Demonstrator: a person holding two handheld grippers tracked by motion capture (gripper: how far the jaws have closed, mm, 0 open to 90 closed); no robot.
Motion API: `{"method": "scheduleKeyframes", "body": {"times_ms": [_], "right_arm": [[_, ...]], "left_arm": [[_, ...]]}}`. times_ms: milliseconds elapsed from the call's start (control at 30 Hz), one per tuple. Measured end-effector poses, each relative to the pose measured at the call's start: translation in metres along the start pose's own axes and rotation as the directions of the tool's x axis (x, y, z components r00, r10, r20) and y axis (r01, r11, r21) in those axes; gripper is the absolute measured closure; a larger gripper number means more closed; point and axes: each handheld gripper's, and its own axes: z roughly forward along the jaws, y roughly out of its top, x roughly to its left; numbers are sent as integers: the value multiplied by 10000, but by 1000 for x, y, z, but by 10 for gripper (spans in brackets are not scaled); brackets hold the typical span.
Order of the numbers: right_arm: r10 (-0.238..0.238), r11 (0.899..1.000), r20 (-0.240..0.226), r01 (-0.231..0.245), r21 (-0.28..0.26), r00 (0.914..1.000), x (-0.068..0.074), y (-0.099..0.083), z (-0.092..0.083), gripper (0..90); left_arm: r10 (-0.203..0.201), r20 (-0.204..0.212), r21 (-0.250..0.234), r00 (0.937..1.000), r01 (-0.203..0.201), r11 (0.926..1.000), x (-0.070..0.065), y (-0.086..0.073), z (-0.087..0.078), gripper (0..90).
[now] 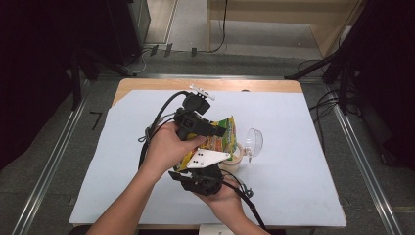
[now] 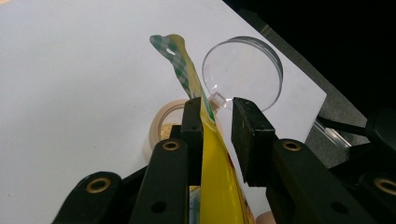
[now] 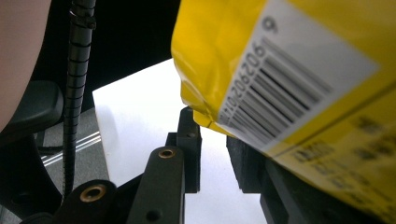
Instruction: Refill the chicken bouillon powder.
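Bag in the air over the cup

Your left gripper pinches the bag; I cannot tell if your right gripper does. Tip it too far and food spills past the cup.

Clear lid and cup crowd the packet's right.

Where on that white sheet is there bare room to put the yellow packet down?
The white sheet is bare left of the hands and along its far edge; right of the clear lid is free too. It is crowded mid-table around the small tub under the yellow packet.
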Motion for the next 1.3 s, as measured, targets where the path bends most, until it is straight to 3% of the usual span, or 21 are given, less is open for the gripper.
{"method": "scheduleKeyframes", "body": {"times_ms": [1300], "right_arm": [[-242,9997,83,242,-65,9997,-2,-1,0,772]], "left_arm": [[63,-31,-19,10000,-63,10000,-3,0,1,753]]}}
